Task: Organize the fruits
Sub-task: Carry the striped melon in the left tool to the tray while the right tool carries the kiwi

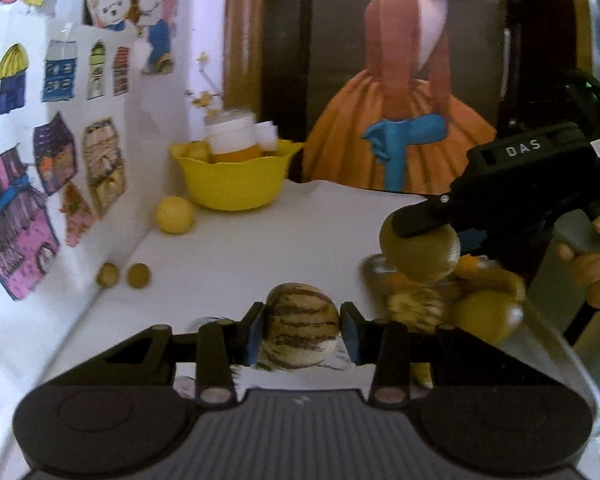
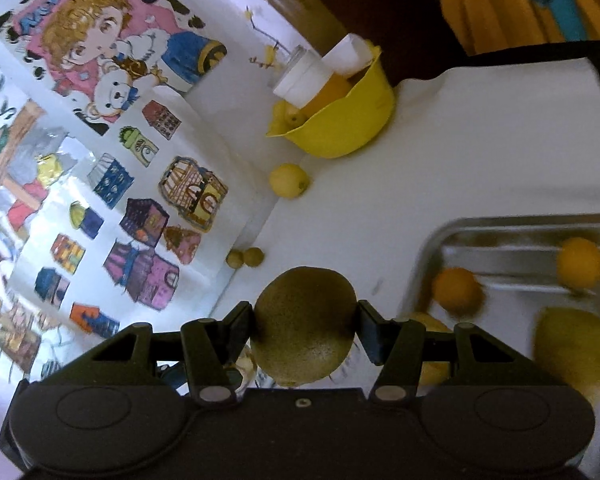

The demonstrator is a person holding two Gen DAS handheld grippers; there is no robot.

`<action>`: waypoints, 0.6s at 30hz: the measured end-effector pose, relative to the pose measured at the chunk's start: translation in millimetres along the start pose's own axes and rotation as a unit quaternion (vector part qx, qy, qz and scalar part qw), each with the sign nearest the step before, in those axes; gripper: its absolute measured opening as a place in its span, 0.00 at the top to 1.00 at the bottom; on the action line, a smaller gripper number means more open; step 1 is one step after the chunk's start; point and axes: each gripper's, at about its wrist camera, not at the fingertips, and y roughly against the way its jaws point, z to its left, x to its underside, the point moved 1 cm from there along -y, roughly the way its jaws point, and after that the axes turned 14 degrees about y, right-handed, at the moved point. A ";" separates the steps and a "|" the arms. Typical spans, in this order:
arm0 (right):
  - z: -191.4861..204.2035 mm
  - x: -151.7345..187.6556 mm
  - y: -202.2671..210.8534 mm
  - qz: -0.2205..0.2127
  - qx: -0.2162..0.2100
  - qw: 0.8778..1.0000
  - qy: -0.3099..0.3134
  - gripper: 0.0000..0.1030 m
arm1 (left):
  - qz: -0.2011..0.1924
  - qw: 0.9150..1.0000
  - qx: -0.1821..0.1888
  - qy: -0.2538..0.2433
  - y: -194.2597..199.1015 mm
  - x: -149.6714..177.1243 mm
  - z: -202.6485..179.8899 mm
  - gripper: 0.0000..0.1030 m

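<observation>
My left gripper (image 1: 302, 330) is shut on a cream melon with dark stripes (image 1: 302, 326), held above the white table. My right gripper (image 2: 305, 326) is shut on a brown-green kiwi (image 2: 305, 326); the left wrist view shows that same kiwi (image 1: 420, 254) in the right gripper's black fingers (image 1: 420, 220) over the metal tray (image 1: 572, 364). Inside the tray lie oranges (image 2: 458, 290), a green-yellow fruit (image 2: 572, 344) and another striped fruit (image 1: 416, 306). A yellow bowl (image 1: 234, 178) at the back holds an orange and a white-lidded jar.
A lemon (image 1: 175, 215) lies in front of the bowl and two small brown fruits (image 1: 124, 275) sit by the sticker-covered wall (image 1: 40, 160) on the left. A painting of a figure in an orange dress (image 1: 400, 92) stands behind the table. A hand (image 1: 596, 268) grips the right tool.
</observation>
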 end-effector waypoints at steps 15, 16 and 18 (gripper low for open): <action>-22.6 78.2 90.4 -0.005 0.043 0.999 -0.009 0.44 | 0.028 0.998 0.045 0.019 24.1 49.2 -60.7 0.58; -23.2 82.7 91.8 -0.004 0.045 0.999 -0.008 0.44 | 0.032 0.998 0.048 0.022 23.9 51.6 -63.5 0.58; -25.6 90.4 93.2 -0.005 0.043 0.999 -0.012 0.44 | 0.041 0.998 0.049 0.022 23.2 56.5 -69.5 0.58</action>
